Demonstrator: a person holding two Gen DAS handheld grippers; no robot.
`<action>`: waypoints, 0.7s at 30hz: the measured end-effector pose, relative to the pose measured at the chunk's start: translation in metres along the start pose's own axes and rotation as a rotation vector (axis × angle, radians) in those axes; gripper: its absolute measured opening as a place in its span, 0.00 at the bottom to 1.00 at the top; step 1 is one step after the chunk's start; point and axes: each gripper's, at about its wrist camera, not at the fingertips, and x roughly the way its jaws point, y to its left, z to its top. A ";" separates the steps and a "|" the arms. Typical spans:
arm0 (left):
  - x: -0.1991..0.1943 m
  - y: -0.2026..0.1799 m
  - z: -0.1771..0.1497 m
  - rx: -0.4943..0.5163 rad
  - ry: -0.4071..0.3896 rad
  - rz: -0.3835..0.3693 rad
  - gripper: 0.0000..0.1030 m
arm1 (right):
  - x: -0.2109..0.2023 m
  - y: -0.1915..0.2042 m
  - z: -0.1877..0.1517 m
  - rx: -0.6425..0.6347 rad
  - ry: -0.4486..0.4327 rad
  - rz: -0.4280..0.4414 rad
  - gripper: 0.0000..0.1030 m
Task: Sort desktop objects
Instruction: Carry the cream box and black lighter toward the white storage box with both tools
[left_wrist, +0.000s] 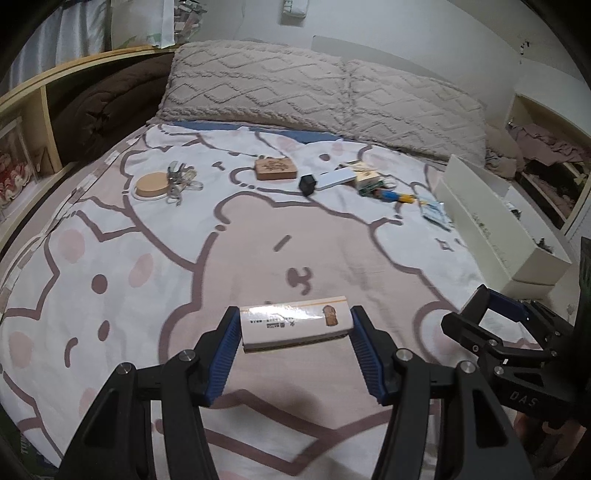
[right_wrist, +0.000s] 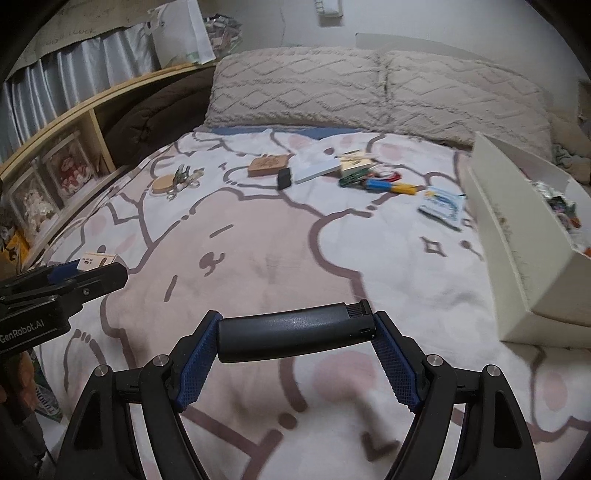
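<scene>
A: Step in hand: both grippers carry an item above the bedspread (left_wrist: 110, 236), and the likely destination is the white box (left_wrist: 491, 225) at the right edge of the bed. To do it well, keep each item level between the pads, bring the right one in over the box's near wall first, and lower before letting go, since the other gripper travels close beside it.

B: And the left gripper (left_wrist: 294, 326)?

A: Its jaws stand about half spread, the blue pads pressing the two short ends of a small white printed box (left_wrist: 293, 323), held crosswise and clear of the cloth.

B: The right gripper (right_wrist: 295, 328)?

A: Spread wider, pinching a dark lighter (right_wrist: 291, 330) end to end, its nozzle end toward the right pad.

B: What remains unsorted?

A: Near the pillows (left_wrist: 321, 88): a round wooden coaster (left_wrist: 150, 185) with keys (left_wrist: 181, 179) touching it, a wooden block (left_wrist: 276, 168), a small black cube (left_wrist: 307, 184), and a cluster of small items toward the box; some are too small to name
</scene>
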 end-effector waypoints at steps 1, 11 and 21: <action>-0.001 -0.003 0.000 0.001 -0.001 -0.004 0.57 | -0.004 -0.003 -0.001 0.004 -0.004 -0.005 0.79; -0.012 -0.041 0.005 0.030 -0.016 -0.065 0.57 | -0.038 -0.040 -0.016 0.051 -0.028 -0.038 0.79; -0.019 -0.087 0.014 0.070 -0.040 -0.147 0.57 | -0.079 -0.087 -0.021 0.091 -0.064 -0.070 0.79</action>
